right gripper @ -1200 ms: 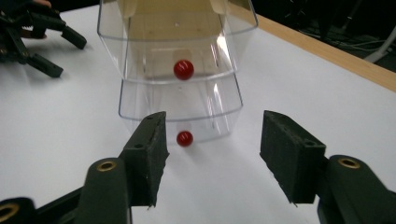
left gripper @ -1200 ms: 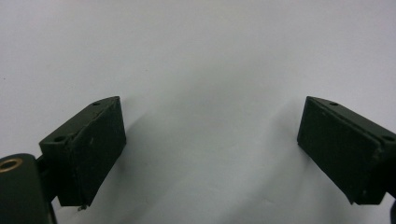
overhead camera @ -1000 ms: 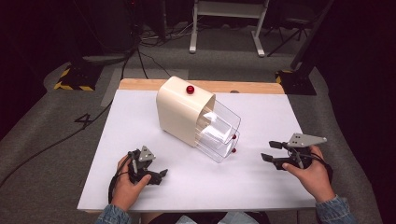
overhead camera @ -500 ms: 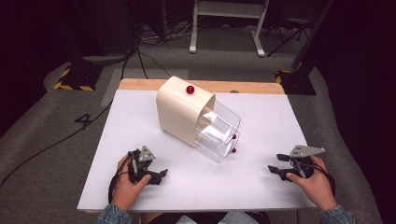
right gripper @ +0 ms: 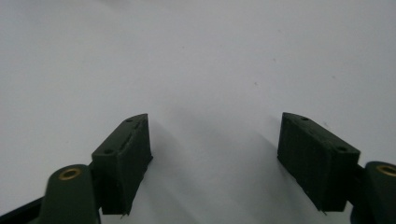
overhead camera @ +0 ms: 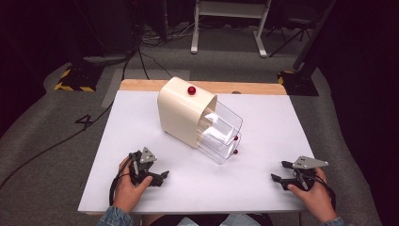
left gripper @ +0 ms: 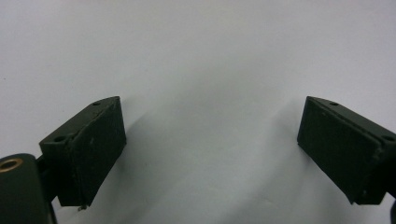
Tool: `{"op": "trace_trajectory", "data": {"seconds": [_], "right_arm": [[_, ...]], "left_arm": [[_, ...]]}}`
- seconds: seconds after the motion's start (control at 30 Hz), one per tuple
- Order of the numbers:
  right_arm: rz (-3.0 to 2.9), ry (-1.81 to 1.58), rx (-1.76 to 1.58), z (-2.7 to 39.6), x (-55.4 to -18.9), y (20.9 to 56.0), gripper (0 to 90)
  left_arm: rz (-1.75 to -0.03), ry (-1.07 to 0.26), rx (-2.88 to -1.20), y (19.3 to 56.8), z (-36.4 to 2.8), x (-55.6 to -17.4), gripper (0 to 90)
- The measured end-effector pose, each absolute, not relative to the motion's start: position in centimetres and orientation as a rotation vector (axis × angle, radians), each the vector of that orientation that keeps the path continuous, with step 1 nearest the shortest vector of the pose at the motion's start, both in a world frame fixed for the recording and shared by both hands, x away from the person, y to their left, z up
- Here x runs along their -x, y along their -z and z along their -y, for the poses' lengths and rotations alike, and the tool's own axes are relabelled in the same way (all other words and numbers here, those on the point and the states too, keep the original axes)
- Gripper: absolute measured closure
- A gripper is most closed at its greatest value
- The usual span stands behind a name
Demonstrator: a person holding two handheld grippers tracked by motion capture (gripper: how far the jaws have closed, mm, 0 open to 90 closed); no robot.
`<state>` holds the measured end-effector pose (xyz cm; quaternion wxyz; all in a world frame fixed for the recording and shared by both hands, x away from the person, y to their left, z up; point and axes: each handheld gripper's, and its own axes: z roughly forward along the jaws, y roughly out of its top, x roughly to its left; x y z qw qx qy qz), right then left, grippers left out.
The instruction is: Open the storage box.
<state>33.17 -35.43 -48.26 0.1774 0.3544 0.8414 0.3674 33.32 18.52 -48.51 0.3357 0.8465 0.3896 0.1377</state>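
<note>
Both hands rest low at the near edge of the white counter point(overhead camera: 141, 122), each with its tool gaping and nothing between the jaws. The left tool point(overhead camera: 153, 178) sits at the person's left, pads wide apart over bare white surface in the left gripper view point(left gripper: 210, 154). The right tool point(overhead camera: 281, 175) has just been opening its jaws, and the right gripper view shows them spread wide over the same bare surface point(right gripper: 215, 163), with nothing gripped.

The thing to work on is the cream dispenser point(overhead camera: 183, 110), which stands ahead of both tools and between them, nearer the middle of the counter. It carries a red knob point(overhead camera: 191, 90) on top, and 2 clear drawers point(overhead camera: 220, 134) jut out of its front toward the right tool's side, with a small red pull point(overhead camera: 235, 139) at their outer end. The dispenser is well apart from either tool.

The step in hand looks like a settling of the hands before or after a drawer move. To do it well, I would keep both tools open as they are and bring the right tool forward and inward toward the drawer fronts, squaring its jaws to the small pull before closing. The left tool is best brought forward to steady the cream body, since a light plastic housing will likely slide when a drawer is pushed or pulled. Slow, straight travel along the drawer's own line should keep it from jamming.
</note>
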Motion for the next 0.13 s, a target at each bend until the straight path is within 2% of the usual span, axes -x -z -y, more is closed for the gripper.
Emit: {"op": "trace_trajectory", "data": {"seconds": [0.13], "right_arm": [[-2.378,-1.040,-1.011,35.47,-33.26,48.31,21.7]], "left_arm": [[-1.011,-0.365,-2.213,48.48,-18.54,-33.33,8.0]]}}
